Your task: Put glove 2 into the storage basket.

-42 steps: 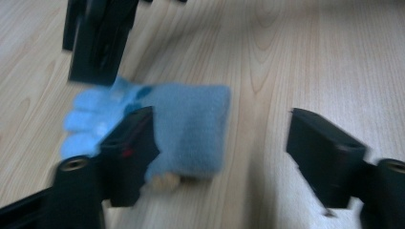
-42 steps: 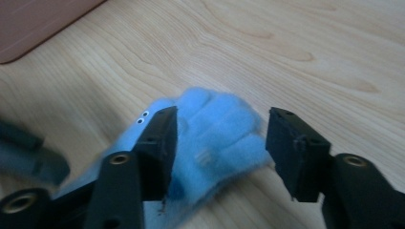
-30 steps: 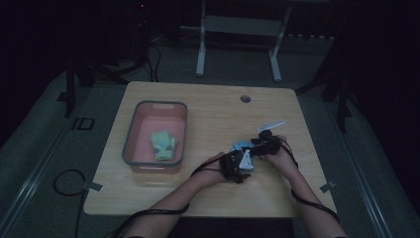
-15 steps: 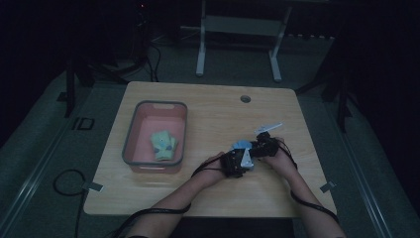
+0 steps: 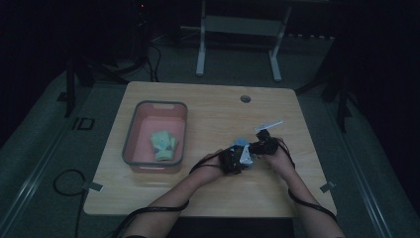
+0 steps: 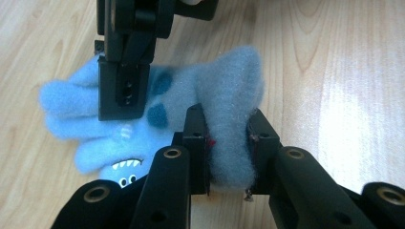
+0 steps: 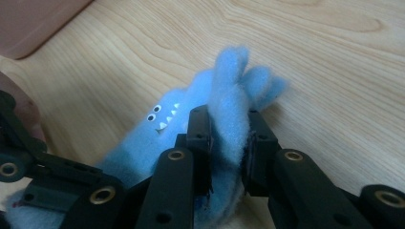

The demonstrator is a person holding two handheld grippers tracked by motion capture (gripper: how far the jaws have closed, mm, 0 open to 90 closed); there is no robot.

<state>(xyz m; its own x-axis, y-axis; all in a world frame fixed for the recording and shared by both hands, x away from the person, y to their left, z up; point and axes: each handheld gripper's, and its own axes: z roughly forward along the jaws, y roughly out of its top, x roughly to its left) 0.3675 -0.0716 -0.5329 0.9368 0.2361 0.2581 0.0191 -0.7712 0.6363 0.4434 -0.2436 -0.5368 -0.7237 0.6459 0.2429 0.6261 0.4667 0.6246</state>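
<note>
My worktop (image 5: 208,106) is a pale wood-grain slab with rounded corners and a small round grommet hole (image 5: 245,98) near its far edge, standing in a dim room on a dark grey floor (image 5: 59,148); a white metal stand (image 5: 237,29) rises beyond the far edge, and a black cable (image 5: 67,181) loops on the floor at the near left. On the left half of the worktop sits a rectangular bin (image 5: 132,134) with a grey rim and pink inside, holding a soft, pale green folded cloth item (image 5: 163,145). Right of centre and toward the near edge lies the fleecy light-blue sock (image 6: 224,90), fuzzy in texture, with darker blue spots and a printed face of round eyes and jagged white teeth. My left tool (image 6: 229,143) has just been closing and pinches a thick fold of the sock between its matte black jaws. My right tool (image 7: 228,143) has likewise been closing and pinches another fold of the same sock. A thin white strip (image 5: 269,124) lies just beyond my hands.
</note>
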